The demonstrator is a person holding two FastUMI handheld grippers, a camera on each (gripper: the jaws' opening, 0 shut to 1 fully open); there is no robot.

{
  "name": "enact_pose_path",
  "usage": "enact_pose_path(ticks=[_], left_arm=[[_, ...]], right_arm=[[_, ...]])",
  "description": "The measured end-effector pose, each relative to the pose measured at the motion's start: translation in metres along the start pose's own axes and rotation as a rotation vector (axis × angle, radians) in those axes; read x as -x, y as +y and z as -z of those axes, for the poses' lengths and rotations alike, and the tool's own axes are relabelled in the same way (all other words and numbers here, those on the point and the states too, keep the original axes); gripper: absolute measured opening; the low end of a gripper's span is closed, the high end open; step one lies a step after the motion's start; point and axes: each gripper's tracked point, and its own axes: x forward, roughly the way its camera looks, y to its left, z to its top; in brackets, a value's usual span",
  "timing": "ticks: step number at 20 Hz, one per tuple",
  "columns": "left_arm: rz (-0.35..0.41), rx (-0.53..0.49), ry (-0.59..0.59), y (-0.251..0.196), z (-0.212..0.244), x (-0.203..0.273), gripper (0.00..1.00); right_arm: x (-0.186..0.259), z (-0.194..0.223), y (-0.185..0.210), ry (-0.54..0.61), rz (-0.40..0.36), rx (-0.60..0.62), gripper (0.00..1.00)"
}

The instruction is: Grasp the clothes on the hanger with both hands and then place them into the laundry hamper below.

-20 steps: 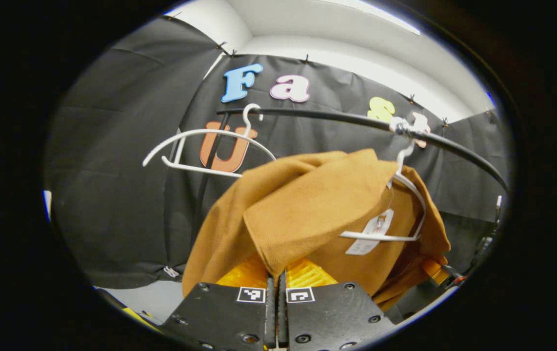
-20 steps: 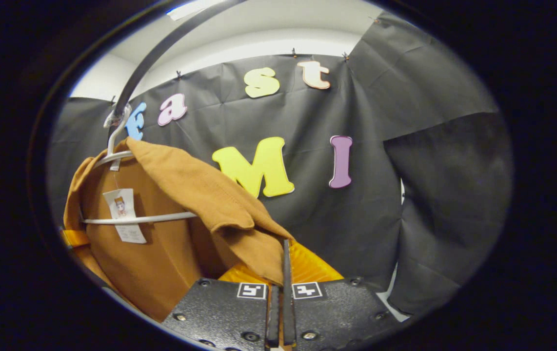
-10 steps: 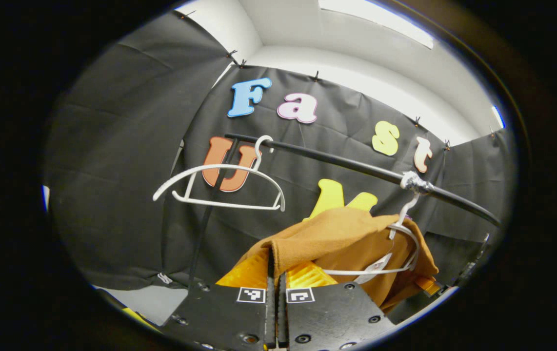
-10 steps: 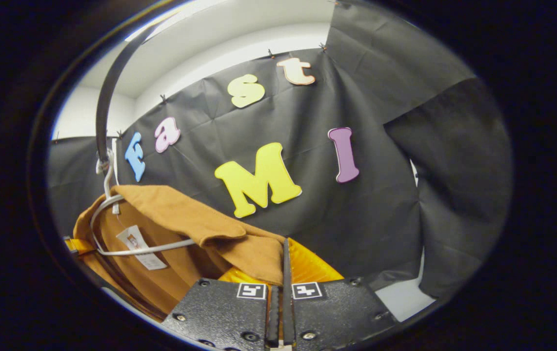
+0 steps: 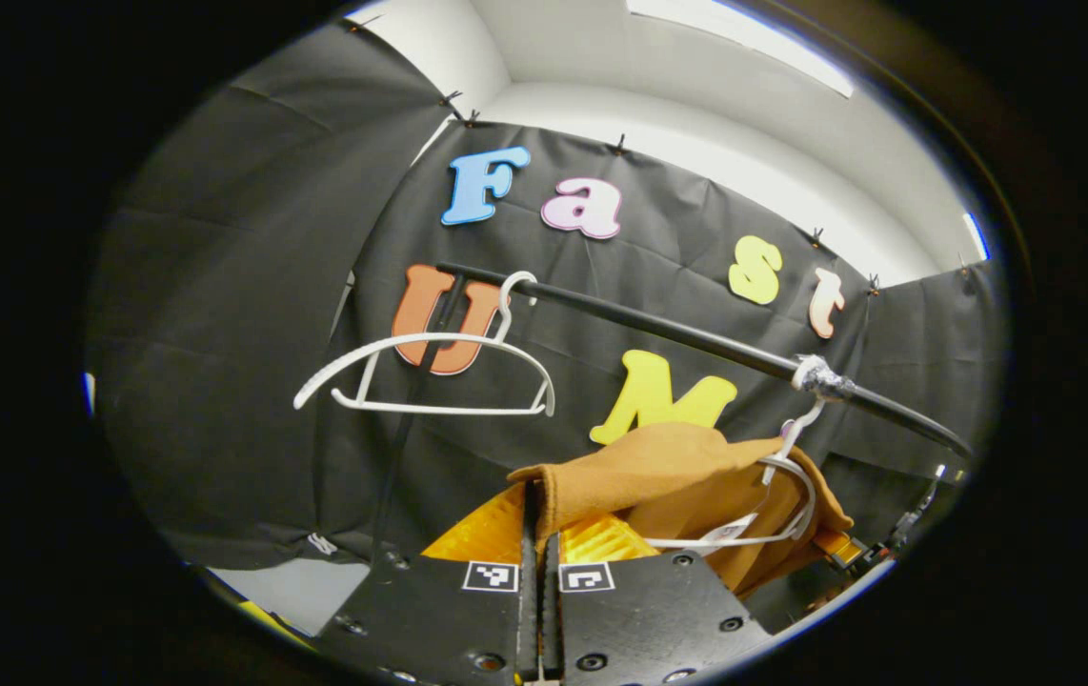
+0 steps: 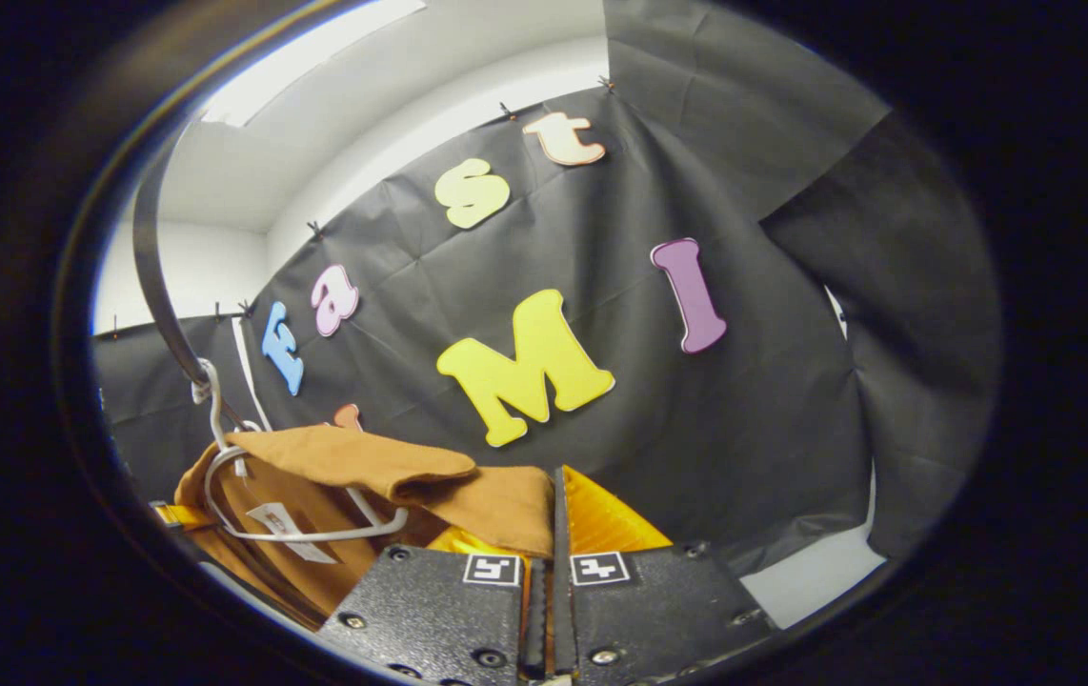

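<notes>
Both jaws pinch the brown garment (image 5: 658, 467), left gripper (image 5: 538, 534) & right gripper (image 6: 551, 519) at opposite ends; it's partly on the white hanger (image 5: 773, 505). Pull evenly w/ both so it slides off w/o snagging

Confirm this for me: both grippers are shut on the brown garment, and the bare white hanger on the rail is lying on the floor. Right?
One thing is wrong. The bare white hanger is not on the floor; the left gripper view shows it hooked on the black rail. The rest holds: the left gripper and the right gripper are each shut on the brown garment.
</notes>
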Motion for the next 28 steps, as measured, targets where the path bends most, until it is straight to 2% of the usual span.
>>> enact_pose_path(ticks=[1, 3, 4, 5, 6, 7, 8, 9, 10, 11, 12, 13, 15, 16, 17, 18, 19, 20, 21, 22, 23, 26, 28], left_arm=[[0.005, 0.002, -0.004, 0.0, -0.007, 0.0, 0.02], [0.015, 0.022, 0.006, 0.002, -0.016, -0.007, 0.06], [0.014, 0.013, 0.019, 0.004, -0.017, -0.01, 0.06], [0.013, -0.019, 0.028, 0.007, -0.018, -0.011, 0.02], [0.016, -0.044, 0.02, 0.009, -0.021, -0.012, 0.07], [0.025, -0.043, 0.017, 0.008, -0.025, -0.015, 0.06], [0.035, -0.025, 0.019, 0.009, -0.027, -0.017, 0.02], [0.045, 0.002, 0.022, 0.011, -0.028, -0.018, 0.06], [0.048, 0.027, 0.025, 0.014, -0.03, -0.021, 0.06], [0.05, 0.044, 0.033, 0.015, -0.028, -0.024, 0.02], [0.047, 0.046, 0.043, 0.017, -0.023, -0.025, 0.02], [0.051, 0.045, 0.055, 0.018, -0.018, -0.027, 0.07], [0.077, 0.06, 0.074, 0.021, -0.01, -0.029, 0.06], [0.089, 0.084, 0.087, 0.024, -0.007, -0.03, 0.02], [0.099, 0.114, 0.099, 0.03, -0.006, -0.033, 0.06], [0.105, 0.139, 0.108, 0.035, -0.004, -0.034, 0.02], [0.094, 0.15, 0.125, 0.047, 0.002, -0.037, 0.06], [0.085, 0.159, 0.136, 0.057, 0.009, -0.038, 0.02], [0.081, 0.175, 0.148, 0.063, 0.013, -0.037, 0.07], [0.083, 0.196, 0.158, 0.068, 0.021, -0.037, 0.02], [0.086, 0.213, 0.164, 0.067, 0.027, -0.034, 0.02], [0.077, 0.206, 0.192, 0.074, 0.047, -0.027, 0.0], [0.068, 0.178, 0.213, 0.075, 0.063, -0.024, 0.02]], right_arm=[[-0.004, -0.002, 0.001, -0.004, -0.006, -0.016, 0.06], [-0.014, -0.006, 0.001, -0.003, -0.017, -0.06, 0.06], [-0.018, -0.005, 0.0, 0.003, -0.016, -0.068, 0.06], [-0.023, -0.003, 0.0, 0.008, -0.013, -0.059, 0.06], [-0.025, -0.004, -0.002, 0.005, -0.01, -0.051, 0.06], [-0.029, -0.006, -0.002, 0.003, -0.011, -0.052, 0.06], [-0.032, -0.008, -0.002, 0.001, -0.012, -0.059, 0.06], [-0.037, -0.01, -0.002, 0.002, -0.016, -0.069, 0.06], [-0.042, -0.01, -0.002, 0.003, -0.019, -0.076, 0.06], [-0.046, -0.009, -0.003, 0.011, -0.023, -0.078, 0.06], [-0.048, -0.004, -0.003, 0.022, -0.024, -0.074, 0.06], [-0.051, -0.002, -0.003, 0.028, -0.025, -0.072, 0.06], [-0.056, 0.003, -0.003, 0.04, -0.029, -0.087, 0.06], [-0.058, 0.005, -0.002, 0.045, -0.036, -0.095, 0.06], [-0.061, 0.007, -0.002, 0.05, -0.043, -0.093, 0.06], [-0.062, 0.01, -0.001, 0.058, -0.05, -0.085, 0.06], [-0.063, 0.014, 0.001, 0.069, -0.053, -0.072, 0.06], [-0.064, 0.02, 0.0, 0.08, -0.054, -0.06, 0.06], [-0.065, 0.025, -0.001, 0.091, -0.051, -0.051, 0.06], [-0.065, 0.03, -0.002, 0.104, -0.049, -0.048, 0.06], [-0.066, 0.035, -0.003, 0.116, -0.047, -0.048, 0.06], [-0.063, 0.048, -0.012, 0.147, -0.035, -0.042, 0.06], [-0.058, 0.055, -0.019, 0.162, -0.021, -0.036, 0.06]])
